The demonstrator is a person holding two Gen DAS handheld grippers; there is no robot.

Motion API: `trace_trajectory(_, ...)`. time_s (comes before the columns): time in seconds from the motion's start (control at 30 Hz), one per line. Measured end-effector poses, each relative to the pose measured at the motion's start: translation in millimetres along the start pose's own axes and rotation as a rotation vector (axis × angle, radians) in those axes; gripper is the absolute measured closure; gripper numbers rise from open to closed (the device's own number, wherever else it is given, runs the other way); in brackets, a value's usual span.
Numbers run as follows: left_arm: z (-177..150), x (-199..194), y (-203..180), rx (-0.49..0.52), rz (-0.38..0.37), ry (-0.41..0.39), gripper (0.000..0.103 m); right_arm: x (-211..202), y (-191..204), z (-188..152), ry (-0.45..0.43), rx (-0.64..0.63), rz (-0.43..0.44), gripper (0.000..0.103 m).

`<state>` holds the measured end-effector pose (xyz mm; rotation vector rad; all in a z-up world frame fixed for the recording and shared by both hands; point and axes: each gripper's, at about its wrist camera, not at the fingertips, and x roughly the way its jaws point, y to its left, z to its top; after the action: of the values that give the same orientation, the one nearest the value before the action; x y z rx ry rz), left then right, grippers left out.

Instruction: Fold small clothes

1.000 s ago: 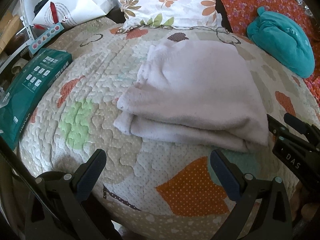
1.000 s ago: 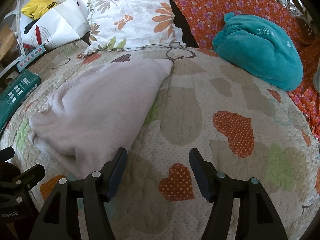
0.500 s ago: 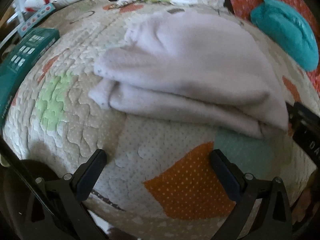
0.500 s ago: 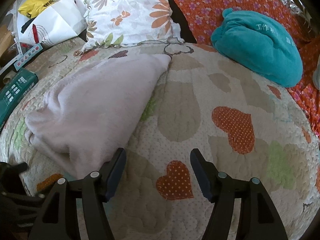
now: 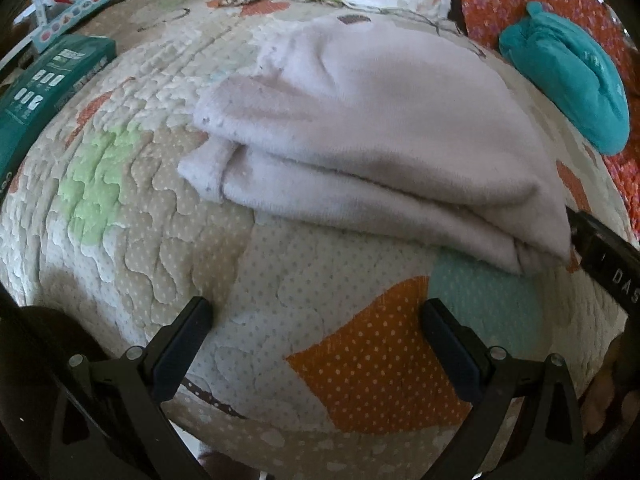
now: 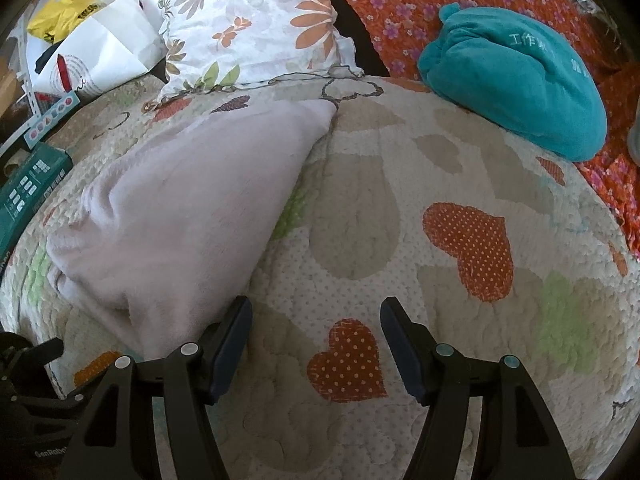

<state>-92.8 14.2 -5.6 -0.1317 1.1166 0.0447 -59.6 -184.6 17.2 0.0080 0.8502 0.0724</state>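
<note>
**Inspector:** Position of the garment?

**Assistant:** The pale lilac fleece garment point(image 5: 360, 128) lies on the bed's quilt point(image 5: 168, 264), already doubled over. Stacked layers show along its near edge in the left wrist view. From the left tool point(image 5: 316, 344) it sits at about 12 to 1 o'clock, apart from the tips. From the right tool point(image 6: 316, 344) it sits at about 10 o'clock, and its near corner lies just beside that tool's left finger point(image 6: 230, 344); whether they touch cannot be told.

**Inspector:** State of the tools?

**Assistant:** Both stand with fingers spread wide and nothing between them. Only quilt shows in each gap.

**Inspector:** Step in hand?

**Assistant:** My judgement: between folds. The garment is partly folded and both tools are lined up to take it again.

**Inspector:** Requirements for the next move?

**Assistant:** Probably each tool closes on a near corner, gathering all layers so none slips, then carries that edge toward 12 o'clock. The fleece looks thick and soft, so a deep bite seems prudent.

**Inspector:** Obstructions?

**Assistant:** The teal bundle point(image 6: 516, 80) at 1 o'clock, the floral pillow point(image 6: 256, 28) at 12 and the green box point(image 5: 44, 92) at 10 all lie clear of the garment.
</note>
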Motion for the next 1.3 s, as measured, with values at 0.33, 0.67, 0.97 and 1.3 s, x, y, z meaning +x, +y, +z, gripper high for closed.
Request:
trace_trajectory(0.33, 3, 1, 9, 0.079, -0.041, 0.034, 0.000, -6, -5, 0, -0.009, 0.021, -0.014, 0.031)
trace_trajectory(0.67, -1, -1, 10, 0.142, -0.070, 0.001, 0.000, -25, -5, -6, -0.043, 0.000, -0.042, 0.031)
trace_trajectory(0.97, -2, -2, 7, 0.281, -0.100, 0.053, 0.000, -69, -37, -9, -0.173, 0.041, -0.122, 0.029)
trace_trajectory(1.3, 34, 15, 20, 0.482, -0.250, 0.289, 0.000, -90, -89, -8, -0.233, 0.213, -0.087, 0.028)
